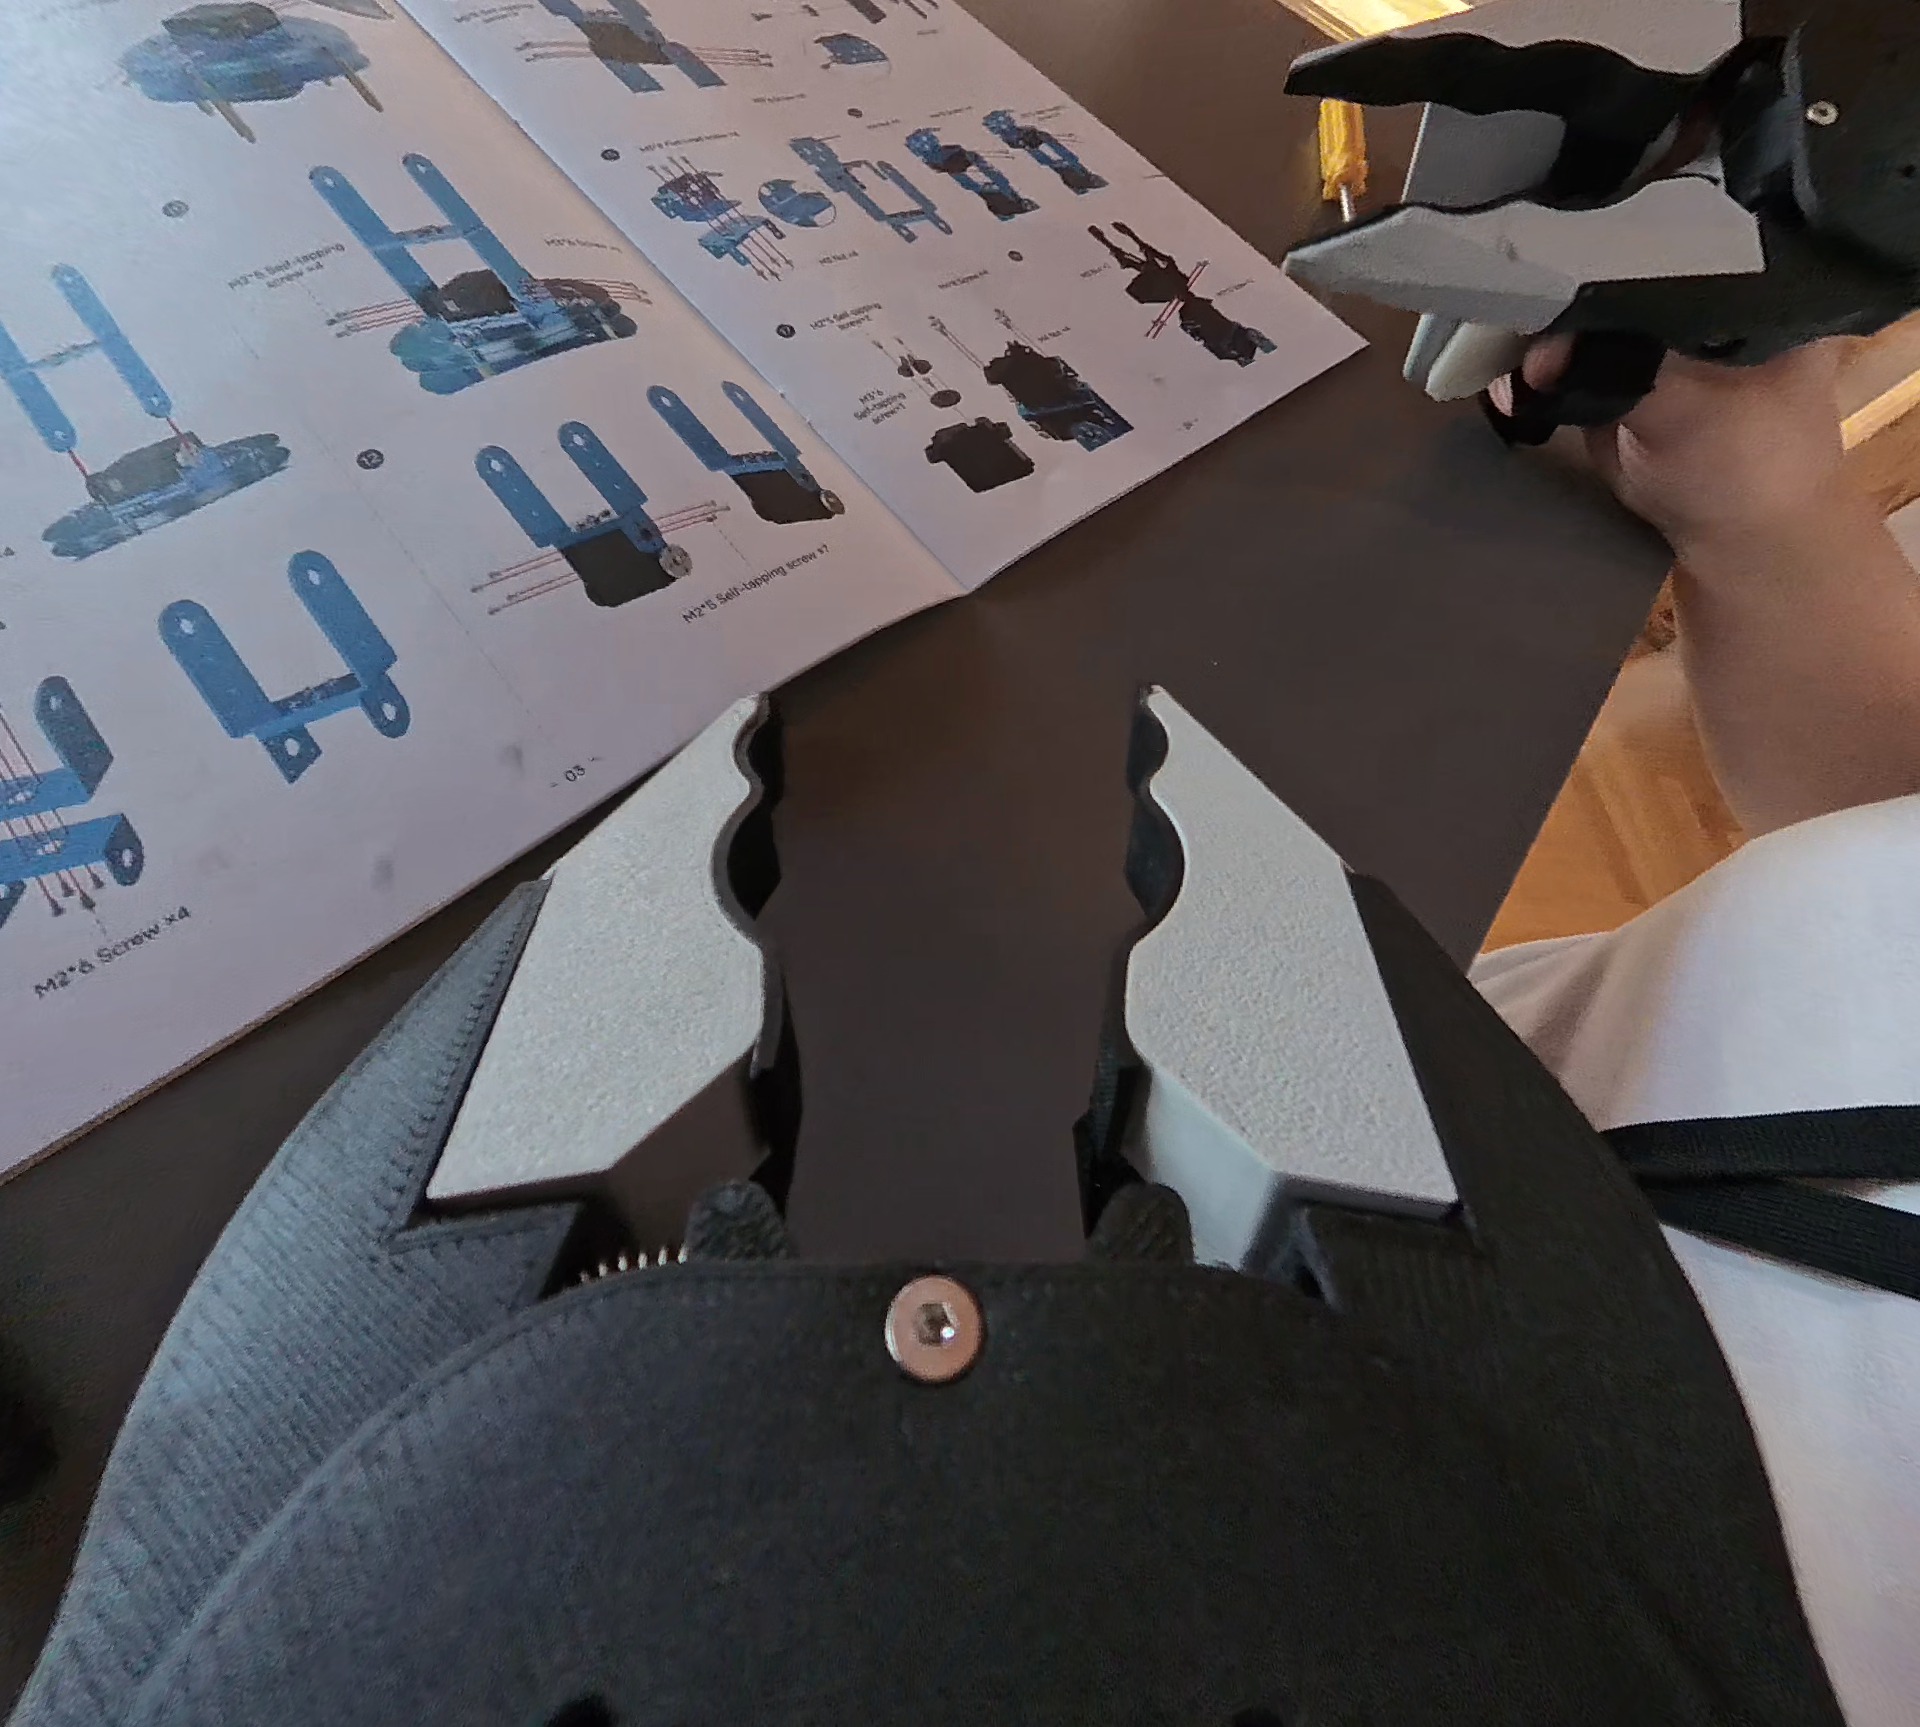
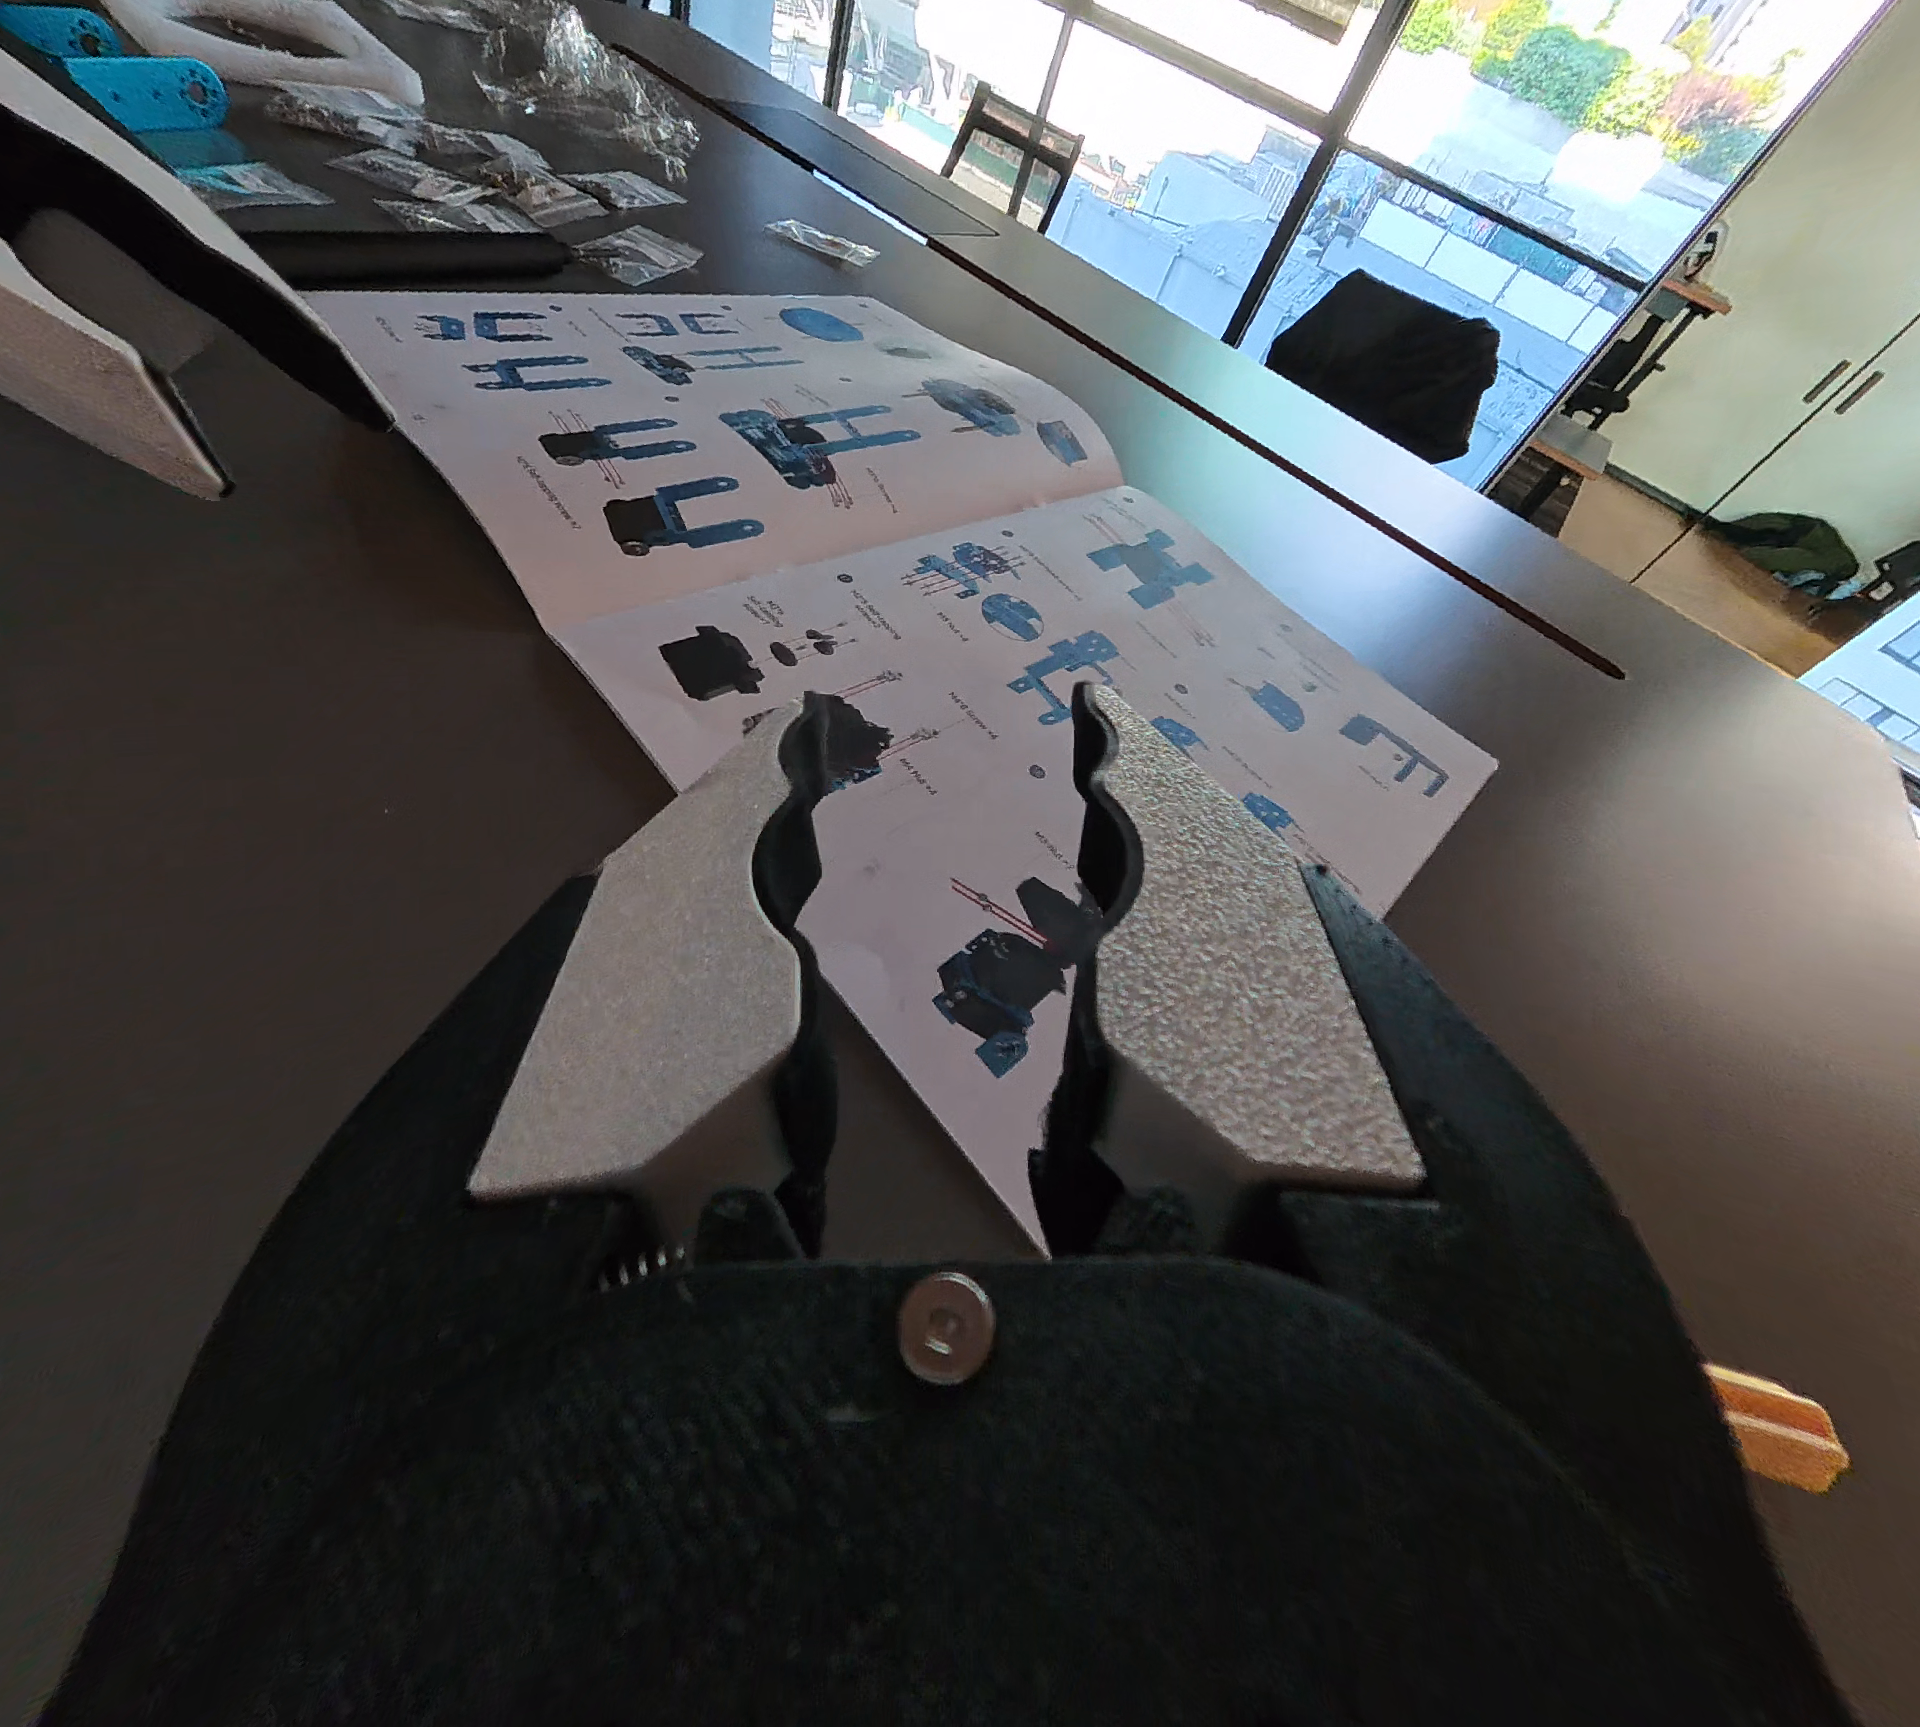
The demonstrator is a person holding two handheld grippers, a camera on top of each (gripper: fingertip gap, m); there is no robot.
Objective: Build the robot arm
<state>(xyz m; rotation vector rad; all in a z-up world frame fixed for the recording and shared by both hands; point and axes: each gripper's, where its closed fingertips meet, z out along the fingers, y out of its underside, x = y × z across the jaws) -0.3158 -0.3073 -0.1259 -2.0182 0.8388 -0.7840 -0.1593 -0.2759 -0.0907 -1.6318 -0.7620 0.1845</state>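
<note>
Left tool [image 1: 951, 721]: jaws apart, nothing between them, held over the bare dark desk [image 1: 1195, 638] just beside the near edge of the open booklet [image 1: 499, 389].
Right tool [image 2: 945, 711]: jaws apart, gripping nothing, held low over the booklet's corner page.
Booklet: lies open and flat on the desk, pages showing blue part drawings.
Yellow screwdriver [image 1: 1340, 145]: on the desk past the right tool.
Far desk: small clear bags [image 2: 499, 181], blue parts [image 2: 156, 88], white foam frame [image 2: 260, 30].

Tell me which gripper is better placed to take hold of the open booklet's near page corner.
Probably right. The right gripper is open with the instruction booklet corner between its fingers; the left gripper is open over bare table beside it.
</note>
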